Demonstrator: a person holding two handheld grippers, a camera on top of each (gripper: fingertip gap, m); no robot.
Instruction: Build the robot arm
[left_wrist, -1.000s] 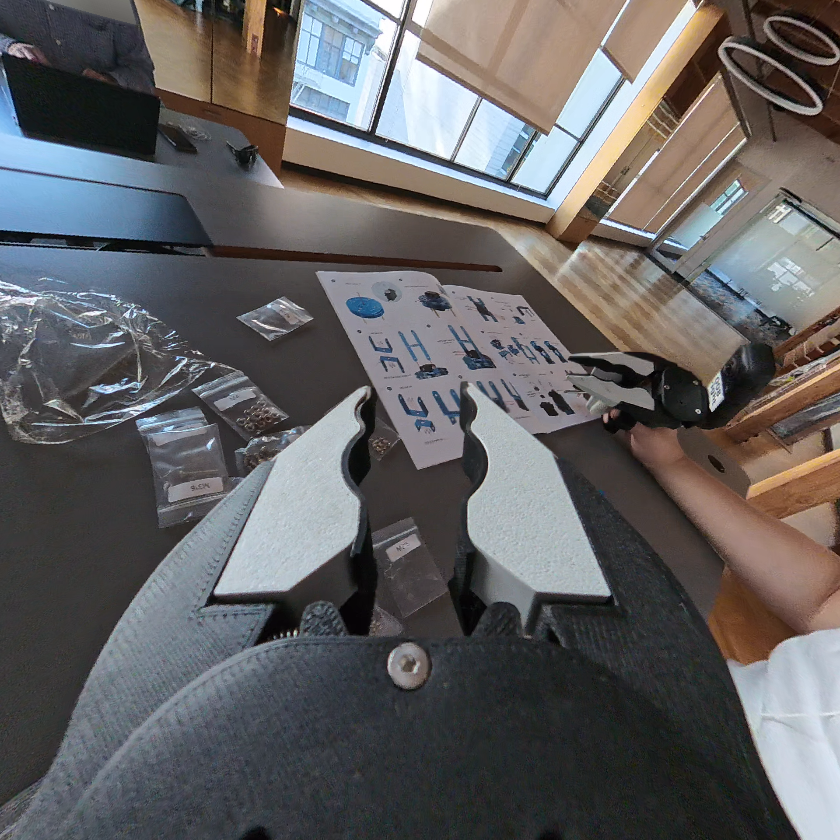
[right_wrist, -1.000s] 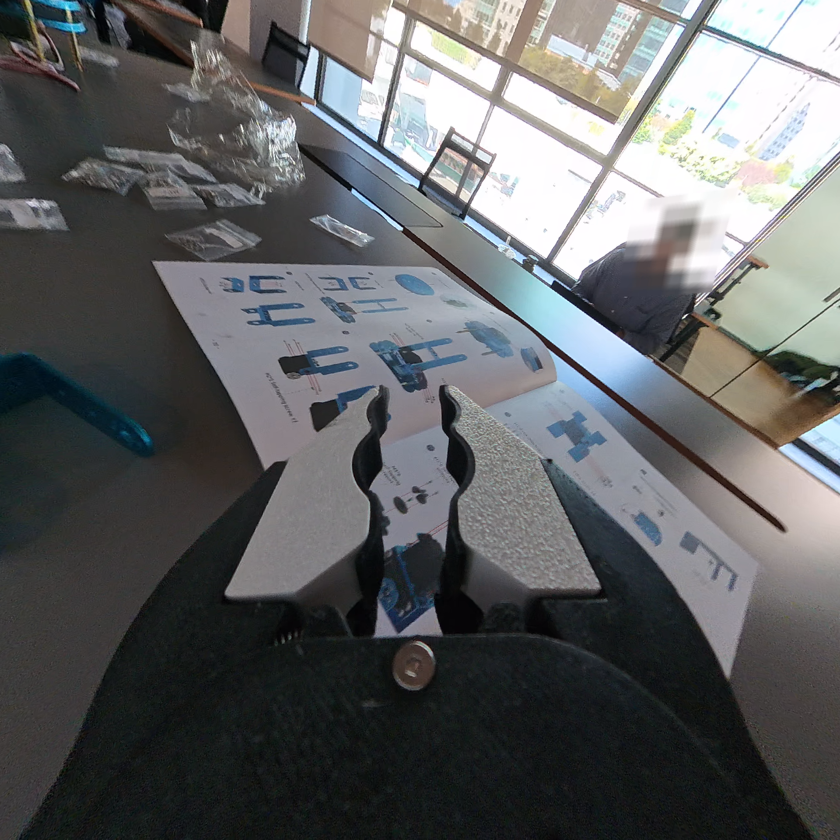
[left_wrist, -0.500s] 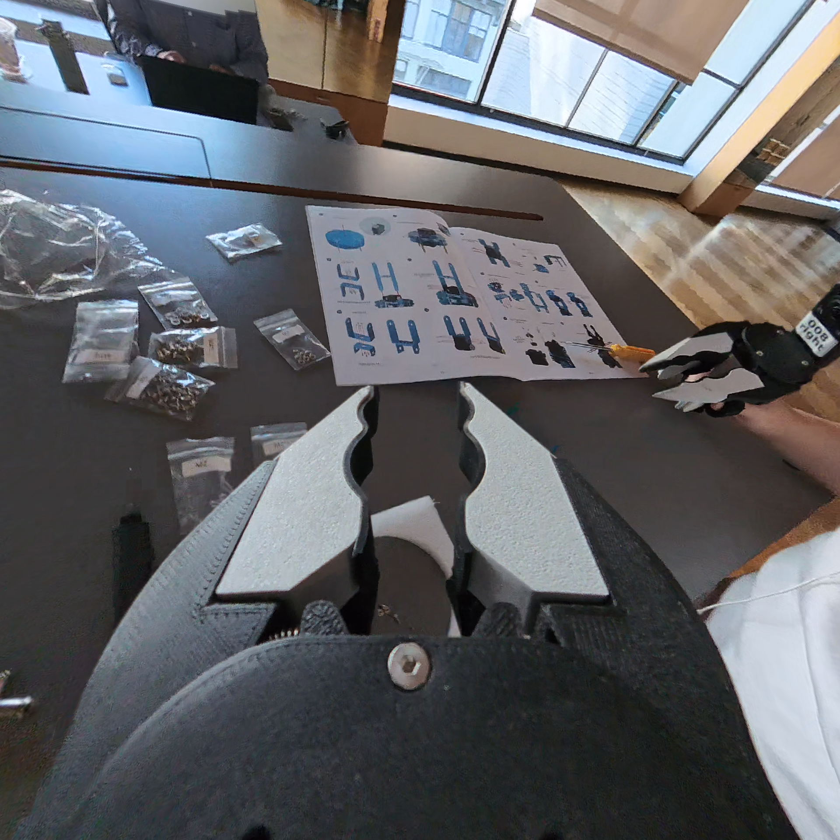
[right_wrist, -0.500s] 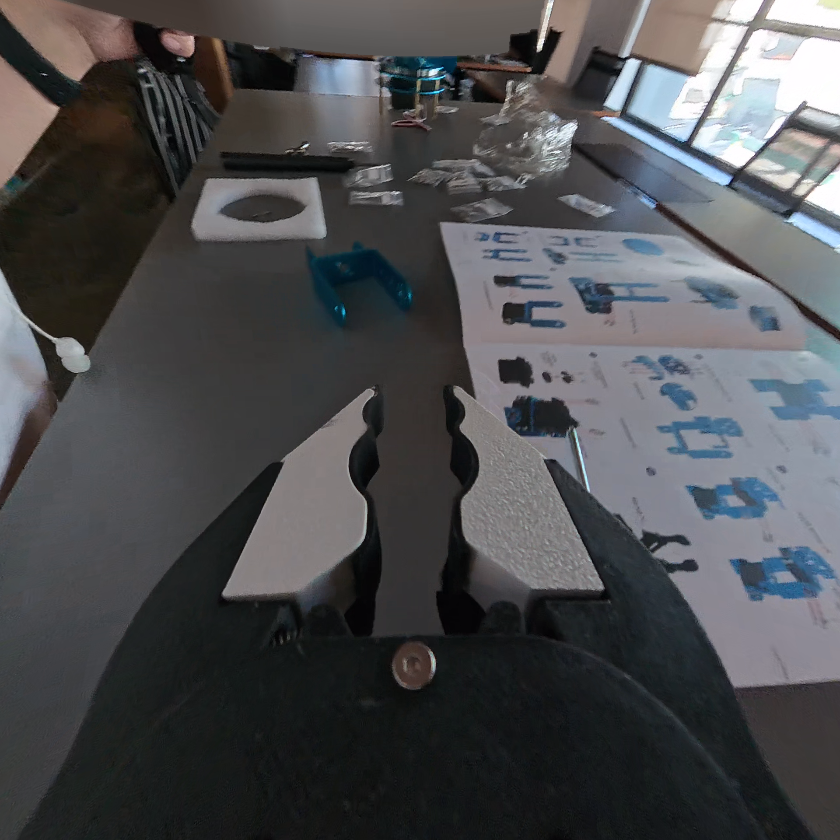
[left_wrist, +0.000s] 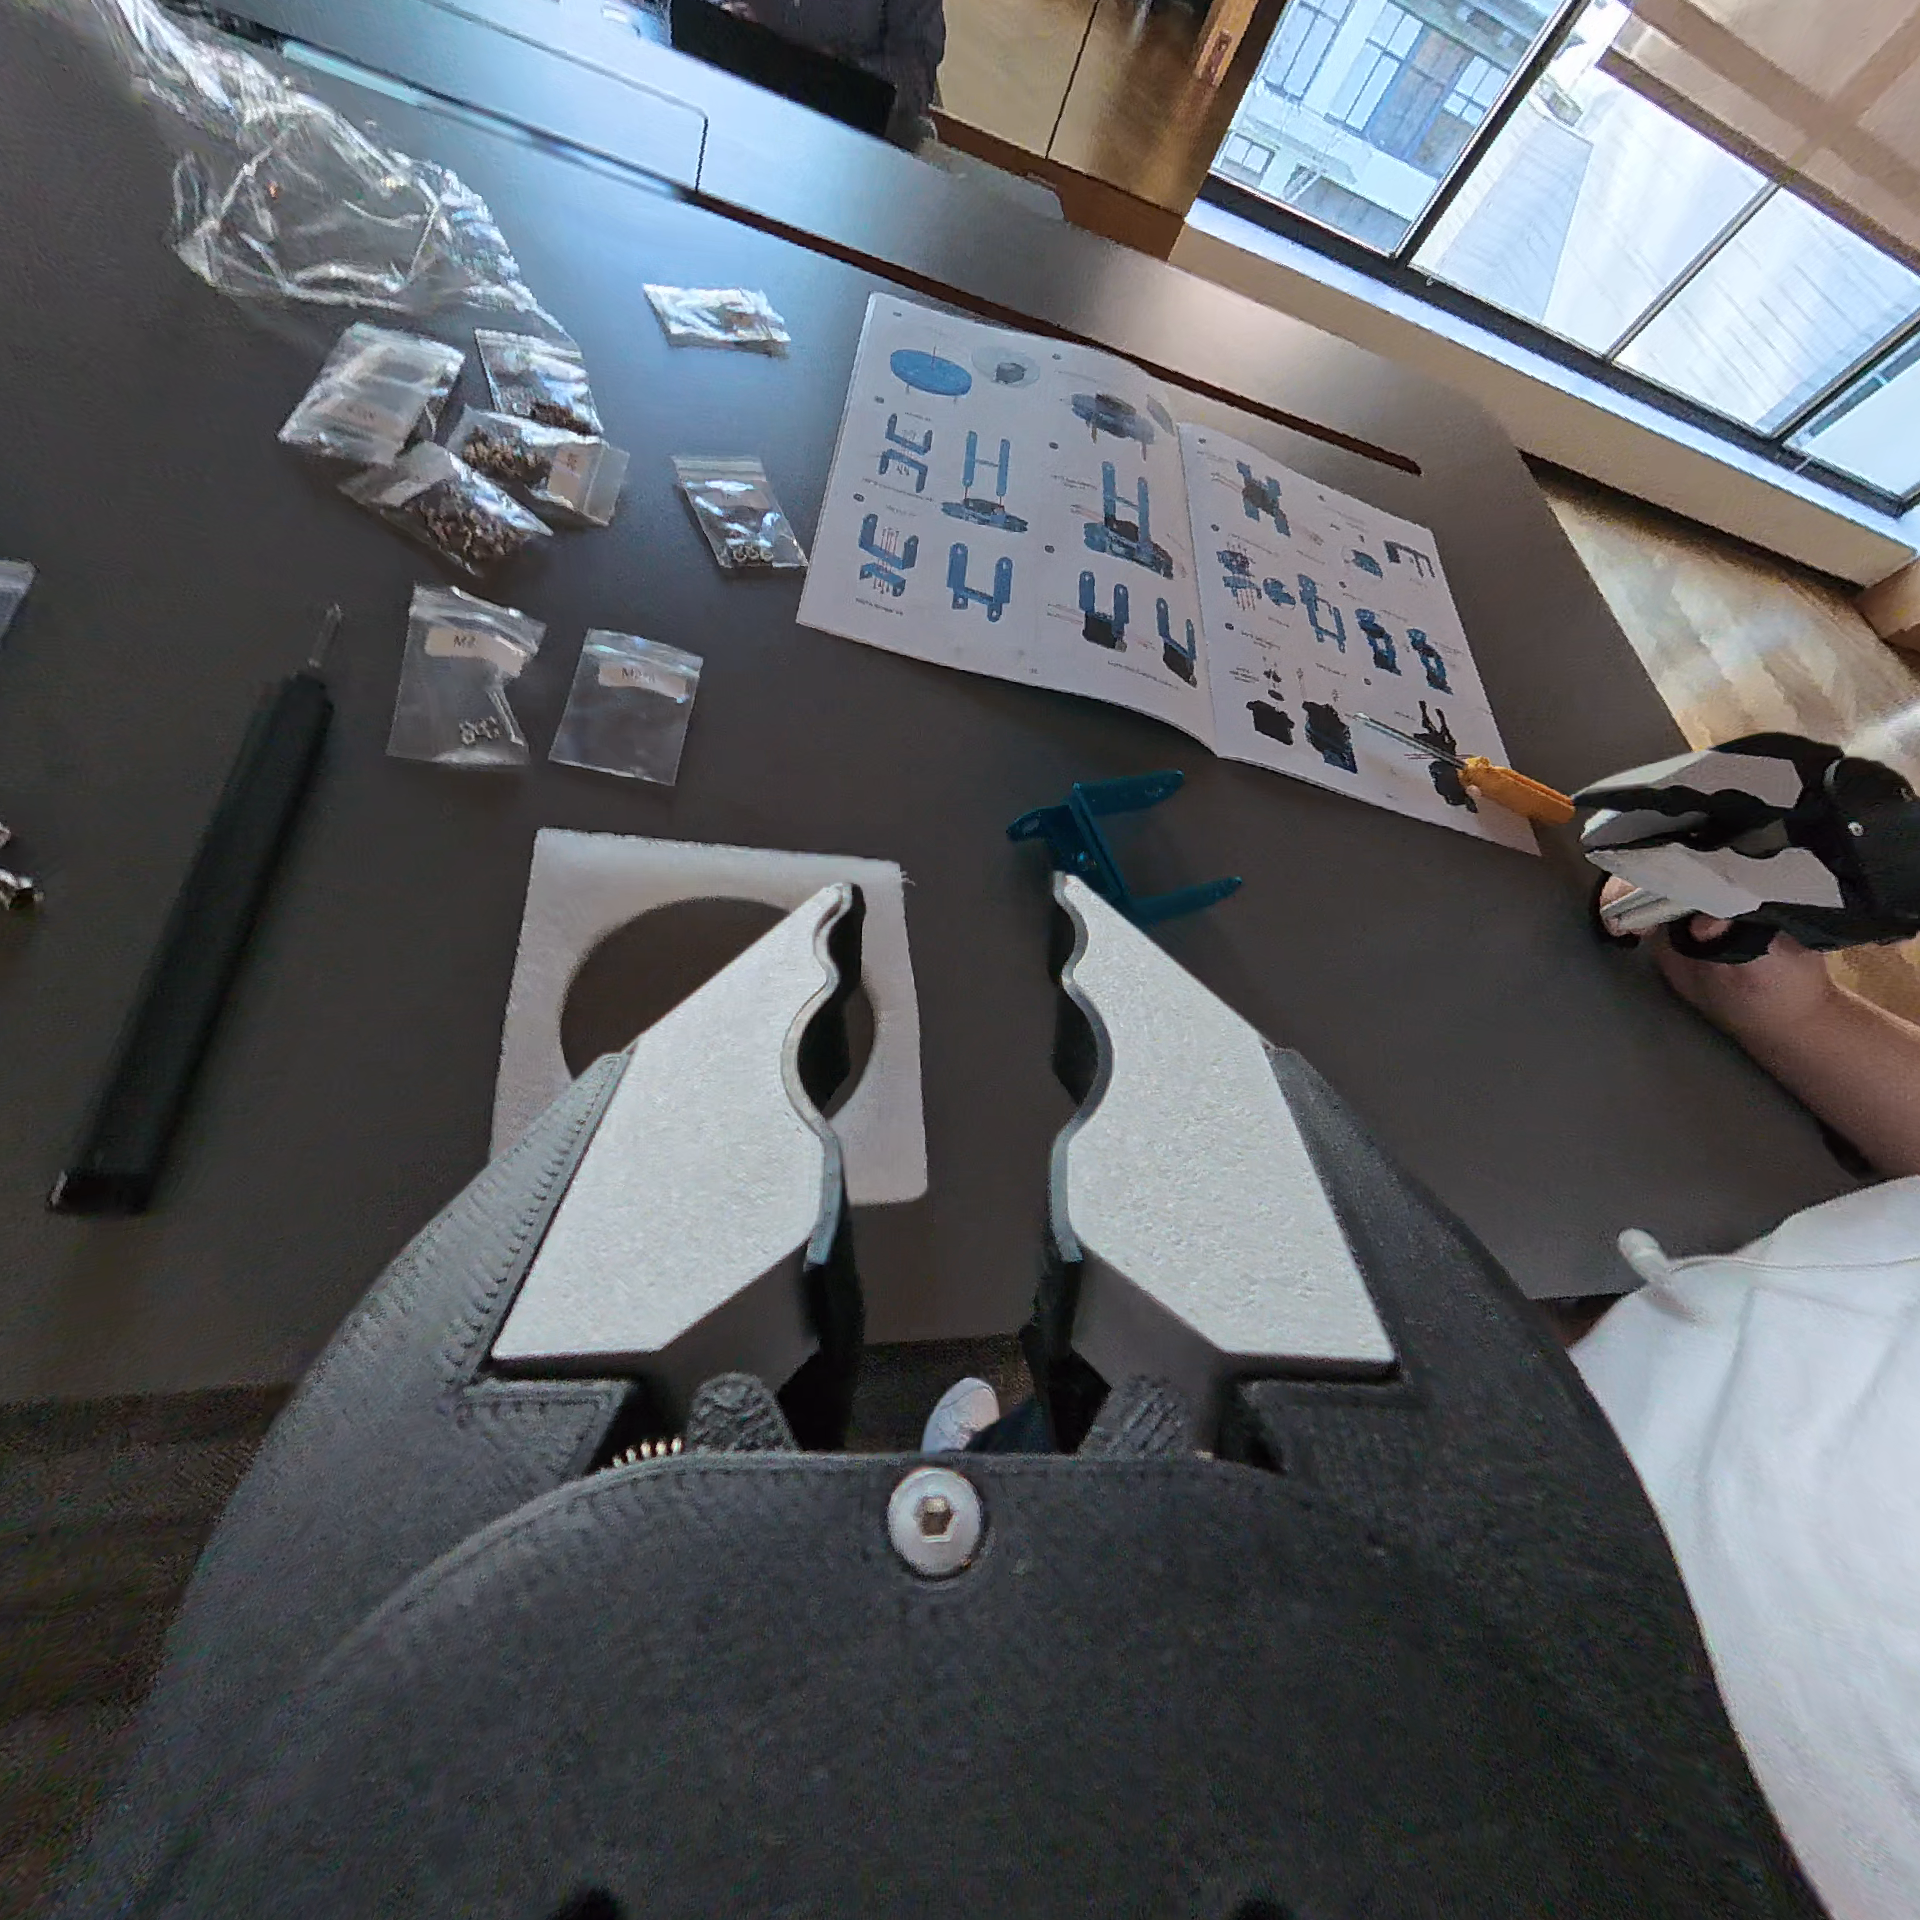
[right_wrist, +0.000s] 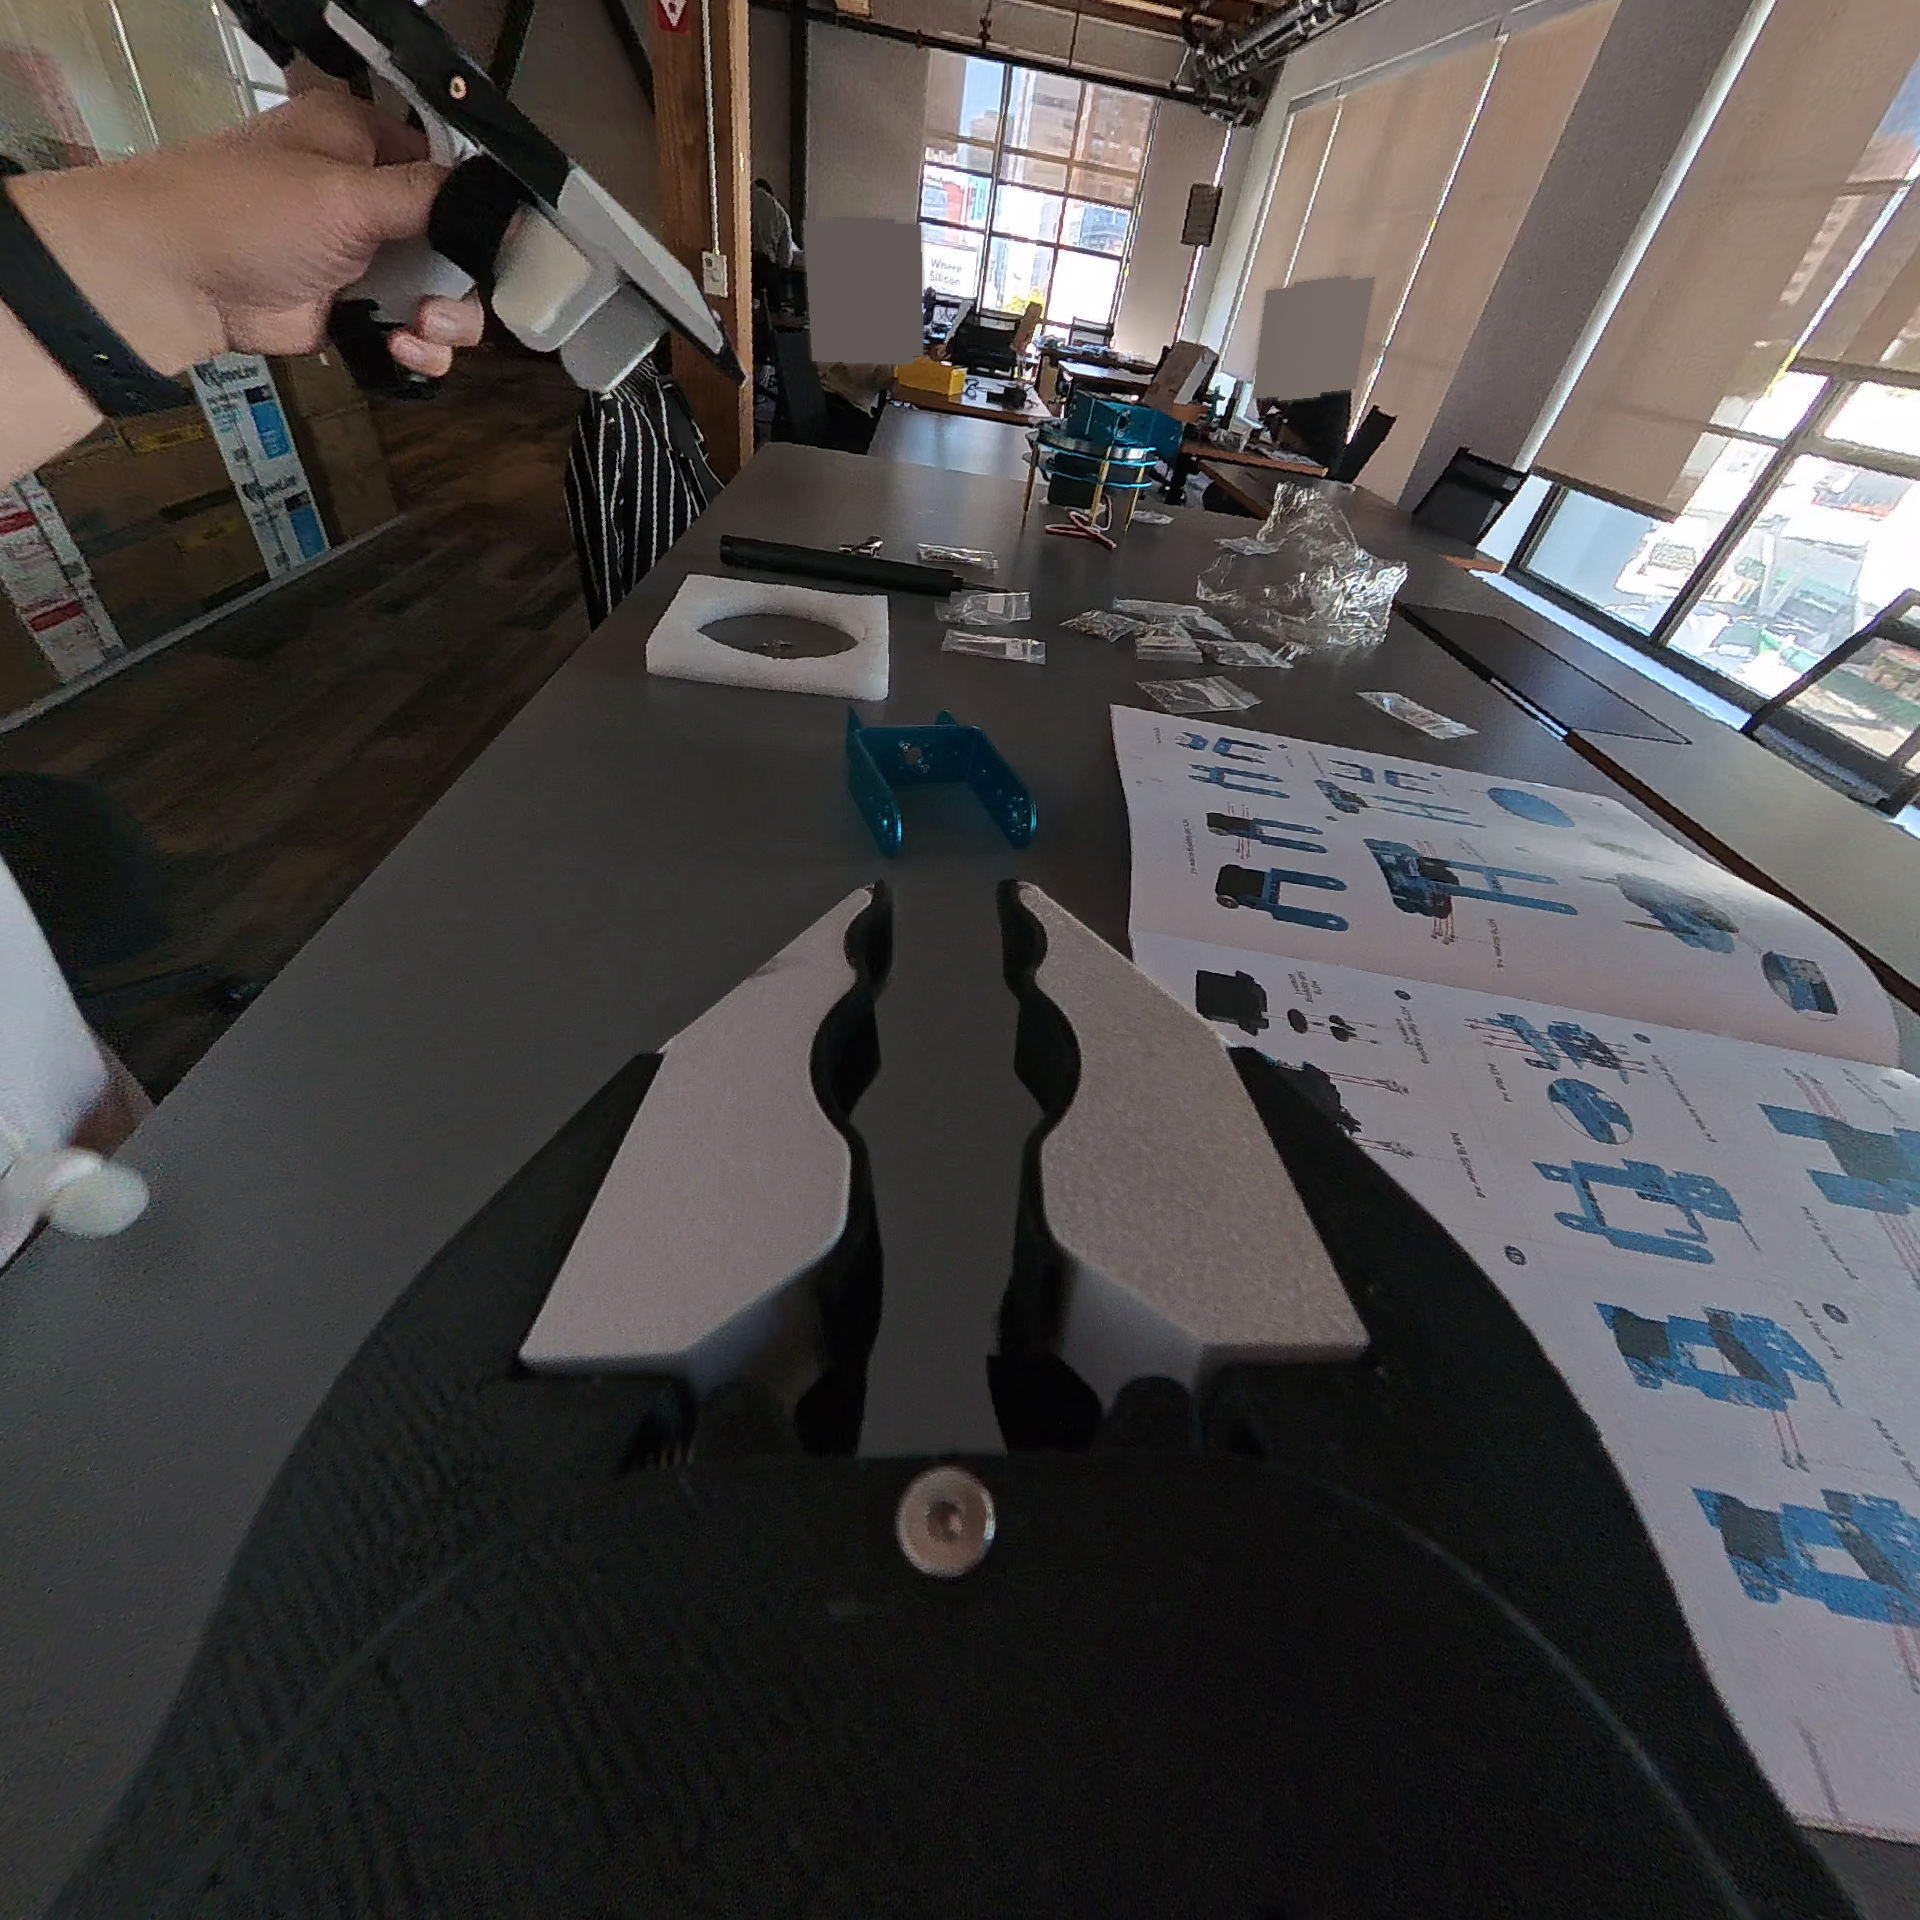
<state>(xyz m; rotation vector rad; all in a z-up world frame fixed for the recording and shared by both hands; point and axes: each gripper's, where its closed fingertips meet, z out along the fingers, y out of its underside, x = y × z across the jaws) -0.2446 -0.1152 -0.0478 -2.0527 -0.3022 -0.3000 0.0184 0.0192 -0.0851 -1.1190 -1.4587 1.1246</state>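
My left gripper (left_wrist: 953, 891) is open and empty, held above the front of the dark table (left_wrist: 1403, 1039). A white foam square (left_wrist: 582, 894) with a round hole lies under its left finger. A blue metal U-bracket (left_wrist: 1122, 847) lies just beyond its right finger. My right gripper (right_wrist: 940, 894) is open and empty, low over the table, and points at the same bracket (right_wrist: 940, 779) a short way ahead. In the left wrist view the right gripper (left_wrist: 1581, 823) sits next to an orange-handled screwdriver (left_wrist: 1507, 777) on the open instruction booklet (left_wrist: 1039, 499).
Several small bags of hardware (left_wrist: 457, 675) and a black rod-shaped tool (left_wrist: 197, 935) lie on the left. Crumpled clear plastic (right_wrist: 1299, 582) and a blue round assembly (right_wrist: 1101, 447) are farther down the table. The booklet (right_wrist: 1455, 987) lies right of my right gripper. The table's front edge is near. My hands' fingertips stand some 30 centimetres from each other. My right tips are about 35 centimetres from the white foam square (left_wrist: 582, 894), my left tips only 12 centimetres. My right wrist view (right_wrist: 851, 606) looks at it from another angle.
My left gripper pulled back from the bags and booklet toward the front edge, now over the foam. My right gripper swung left off the booklet to face the blue bracket. Both stayed open.
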